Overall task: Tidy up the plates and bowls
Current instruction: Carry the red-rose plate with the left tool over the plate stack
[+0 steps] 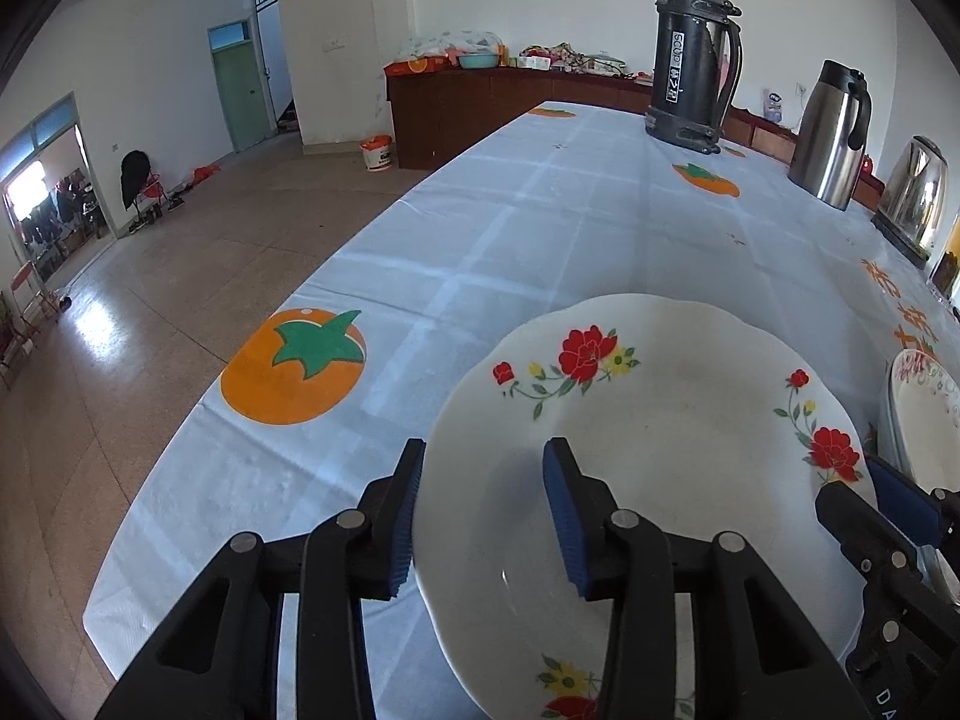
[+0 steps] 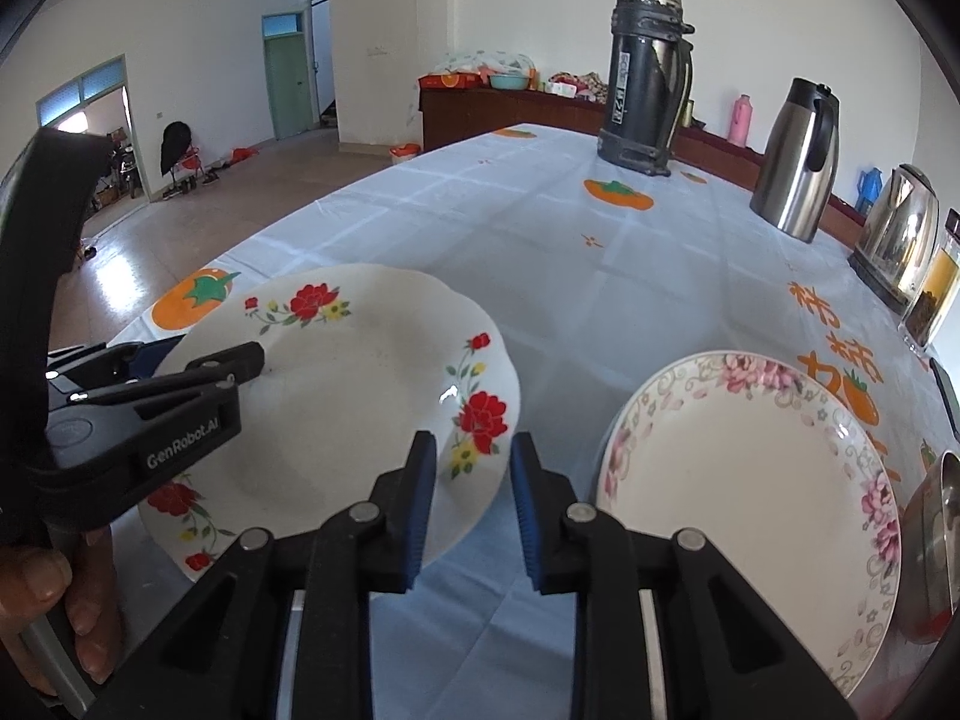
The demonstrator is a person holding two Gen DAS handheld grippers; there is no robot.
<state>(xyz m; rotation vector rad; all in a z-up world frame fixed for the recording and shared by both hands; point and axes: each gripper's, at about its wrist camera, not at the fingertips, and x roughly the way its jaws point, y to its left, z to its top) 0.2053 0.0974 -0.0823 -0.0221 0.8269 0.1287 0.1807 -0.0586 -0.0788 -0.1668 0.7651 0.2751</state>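
Observation:
A white plate with red flowers [image 1: 672,420] lies on the table's near left part; it also shows in the right wrist view [image 2: 348,396]. My left gripper [image 1: 483,516] straddles its left rim, one finger outside and one over the plate, jaws apart with a gap to the rim. My right gripper [image 2: 471,510] straddles the same plate's right rim, jaws also apart; it also shows in the left wrist view [image 1: 870,498]. A white plate with pink flowers [image 2: 750,480] lies to the right, its edge visible in the left wrist view [image 1: 924,414].
The table has a pale blue cloth with orange fruit prints [image 1: 540,240]. At the far right stand a black thermos [image 2: 648,72], a steel jug [image 2: 795,162], a kettle [image 2: 897,240] and a glass jar [image 2: 933,294]. A metal bowl [image 2: 936,546] sits at the right edge. The table's left edge drops to the floor [image 1: 150,312].

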